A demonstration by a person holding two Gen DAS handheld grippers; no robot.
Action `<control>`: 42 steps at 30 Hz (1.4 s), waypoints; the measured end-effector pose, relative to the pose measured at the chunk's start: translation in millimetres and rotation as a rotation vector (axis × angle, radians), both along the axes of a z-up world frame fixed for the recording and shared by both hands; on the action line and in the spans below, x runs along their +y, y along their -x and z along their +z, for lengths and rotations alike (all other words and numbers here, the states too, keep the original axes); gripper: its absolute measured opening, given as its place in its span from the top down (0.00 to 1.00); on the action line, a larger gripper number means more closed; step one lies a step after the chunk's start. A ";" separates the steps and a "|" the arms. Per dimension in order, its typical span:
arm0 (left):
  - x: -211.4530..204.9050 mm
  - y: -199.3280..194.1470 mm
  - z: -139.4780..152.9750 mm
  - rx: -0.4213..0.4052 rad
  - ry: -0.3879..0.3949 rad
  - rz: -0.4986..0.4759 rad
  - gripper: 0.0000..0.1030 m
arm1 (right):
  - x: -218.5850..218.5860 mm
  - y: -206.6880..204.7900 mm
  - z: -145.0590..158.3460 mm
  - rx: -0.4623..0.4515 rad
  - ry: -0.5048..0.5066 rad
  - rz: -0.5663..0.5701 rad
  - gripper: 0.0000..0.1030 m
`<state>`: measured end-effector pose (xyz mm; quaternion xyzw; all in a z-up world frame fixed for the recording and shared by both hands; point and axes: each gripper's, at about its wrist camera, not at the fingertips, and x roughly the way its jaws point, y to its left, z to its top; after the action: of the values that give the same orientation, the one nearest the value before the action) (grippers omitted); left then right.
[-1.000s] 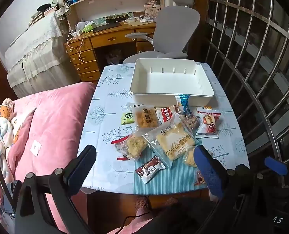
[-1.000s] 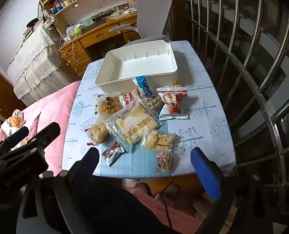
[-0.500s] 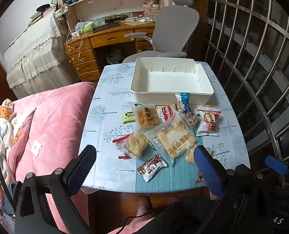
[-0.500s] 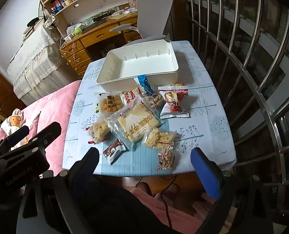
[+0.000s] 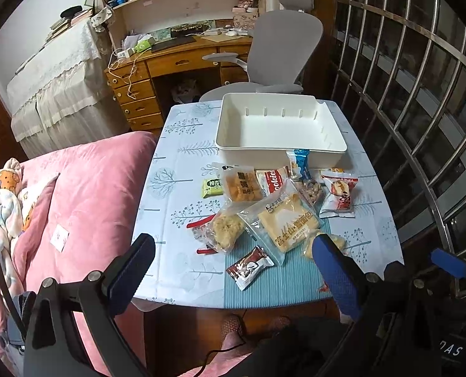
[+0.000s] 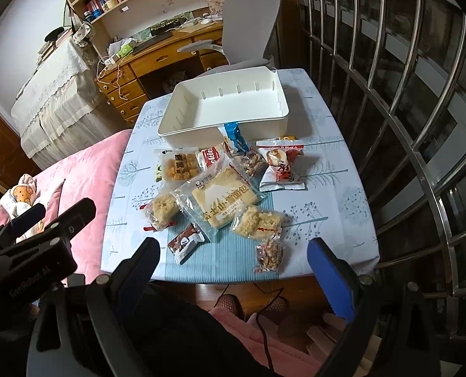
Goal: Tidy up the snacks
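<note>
Several wrapped snacks lie on the table in front of an empty white bin (image 5: 280, 125) (image 6: 229, 110). A large bread pack (image 5: 286, 223) (image 6: 223, 201) lies in the middle. A small brown packet (image 5: 248, 265) (image 6: 185, 242) lies nearest the front edge. A red-and-white packet (image 5: 339, 194) (image 6: 283, 166) lies to the right. My left gripper (image 5: 233, 251) is open and empty, above the table's front edge. My right gripper (image 6: 233, 251) is open and empty, held short of the table's front edge.
The small table (image 5: 182, 163) has a pink quilt (image 5: 85, 188) on its left and metal window bars (image 5: 421, 94) on its right. A grey office chair (image 5: 280, 47) and a wooden desk (image 5: 170, 62) stand behind it.
Both grippers have moved slightly forward toward the table. The snacks and bin have not moved.
</note>
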<state>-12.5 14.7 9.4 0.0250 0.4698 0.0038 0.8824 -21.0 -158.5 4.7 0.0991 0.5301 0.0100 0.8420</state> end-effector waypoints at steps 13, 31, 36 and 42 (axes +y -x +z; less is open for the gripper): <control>28.6 -6.6 -6.9 0.031 0.042 0.024 0.03 | 12.1 -2.6 8.8 0.018 0.016 -0.040 0.07; 61.0 -35.9 -98.2 0.309 -0.059 -0.130 0.03 | 36.0 8.3 -39.7 0.016 0.074 -0.180 0.07; 60.3 -40.6 -135.4 0.407 -0.118 -0.201 0.03 | 38.5 15.8 -65.5 -0.021 0.129 -0.186 0.07; 51.0 -49.2 -167.2 0.493 -0.082 -0.256 0.03 | 34.2 22.4 -101.6 -0.045 0.186 -0.171 0.07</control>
<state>36.7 65.7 -157.8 0.1201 0.6628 -0.0950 0.7329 -43.5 -124.2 -96.8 0.0652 0.4995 -0.1086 0.8570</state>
